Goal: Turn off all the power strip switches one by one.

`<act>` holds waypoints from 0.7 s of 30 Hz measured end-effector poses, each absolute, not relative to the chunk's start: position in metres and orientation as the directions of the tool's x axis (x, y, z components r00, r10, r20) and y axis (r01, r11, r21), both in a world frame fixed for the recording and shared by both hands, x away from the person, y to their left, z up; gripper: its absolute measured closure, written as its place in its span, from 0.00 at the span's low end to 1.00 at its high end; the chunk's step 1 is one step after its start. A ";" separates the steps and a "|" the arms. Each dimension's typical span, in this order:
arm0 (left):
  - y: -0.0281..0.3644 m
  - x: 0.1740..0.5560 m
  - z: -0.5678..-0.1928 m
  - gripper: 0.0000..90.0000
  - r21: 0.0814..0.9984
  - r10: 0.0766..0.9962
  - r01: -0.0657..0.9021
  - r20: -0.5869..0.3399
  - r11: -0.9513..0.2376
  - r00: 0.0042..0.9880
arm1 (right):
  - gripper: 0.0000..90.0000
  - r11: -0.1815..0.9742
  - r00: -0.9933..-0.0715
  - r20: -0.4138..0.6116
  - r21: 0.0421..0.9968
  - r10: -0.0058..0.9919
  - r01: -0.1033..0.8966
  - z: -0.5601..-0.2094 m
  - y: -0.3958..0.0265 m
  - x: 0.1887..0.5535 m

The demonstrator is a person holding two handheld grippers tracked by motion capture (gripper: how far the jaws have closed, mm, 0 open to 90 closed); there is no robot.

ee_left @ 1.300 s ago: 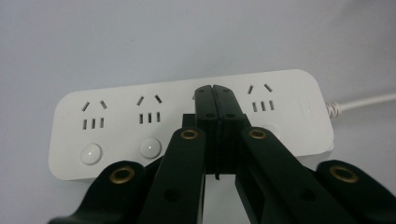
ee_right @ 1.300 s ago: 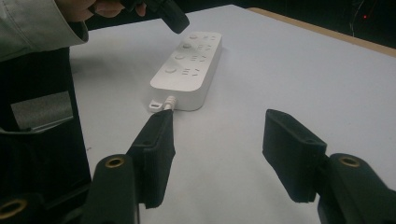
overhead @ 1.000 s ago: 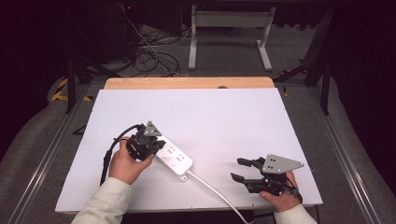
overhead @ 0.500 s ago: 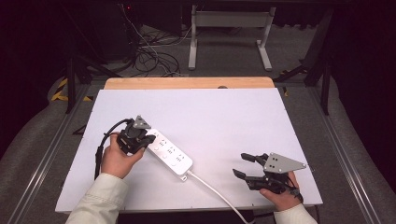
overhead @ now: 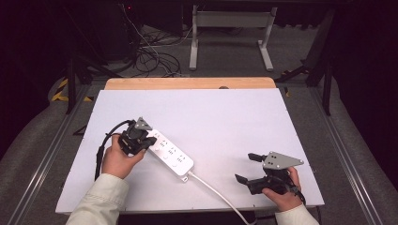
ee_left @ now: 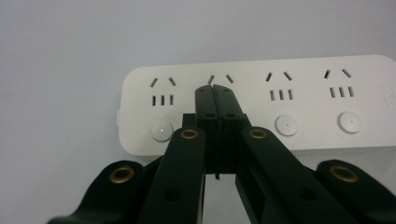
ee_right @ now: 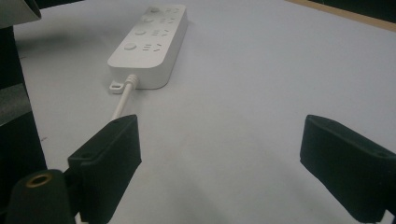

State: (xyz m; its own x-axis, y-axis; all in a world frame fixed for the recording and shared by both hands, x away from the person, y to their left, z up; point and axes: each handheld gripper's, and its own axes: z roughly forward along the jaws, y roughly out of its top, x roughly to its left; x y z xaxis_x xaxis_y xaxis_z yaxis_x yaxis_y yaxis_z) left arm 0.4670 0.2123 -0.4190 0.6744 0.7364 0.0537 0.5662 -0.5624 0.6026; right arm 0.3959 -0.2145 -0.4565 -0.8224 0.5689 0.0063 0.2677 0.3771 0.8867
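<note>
A white-topped rectangular table with a bare wooden strip along its far edge stands on grey floor. Beyond it lie tangled black cables and a grey metal frame stand; the room behind is dark.

sleeves: cream | hand-held grippers: blk jaws, brass rivets, grey plate

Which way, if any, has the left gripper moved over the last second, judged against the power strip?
Yes. The left gripper has slid off the power strip toward the table's left edge, then returned to the strip's far end.
</note>
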 end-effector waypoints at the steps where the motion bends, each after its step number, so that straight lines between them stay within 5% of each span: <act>1: 0.212 0.467 -0.419 1.00 0.603 0.736 0.567 0.052 -0.562 0.675 | 0.14 0.377 -0.823 0.004 0.888 0.567 0.265 -0.456 -0.214 0.396; 21: 0.210 0.474 -0.433 1.00 0.545 0.701 0.582 0.017 -0.604 0.713 | 0.15 0.394 -0.830 -0.007 0.882 0.558 0.257 -0.456 -0.214 0.395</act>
State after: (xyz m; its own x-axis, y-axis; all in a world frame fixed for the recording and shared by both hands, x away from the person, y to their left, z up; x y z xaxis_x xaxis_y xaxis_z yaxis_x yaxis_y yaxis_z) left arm 0.4739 0.2097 -0.4330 0.7125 0.7015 0.0165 0.5817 -0.6037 0.5451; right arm 0.3951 -0.2136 -0.4563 -0.8301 0.5576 -0.0068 0.2573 0.3938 0.8825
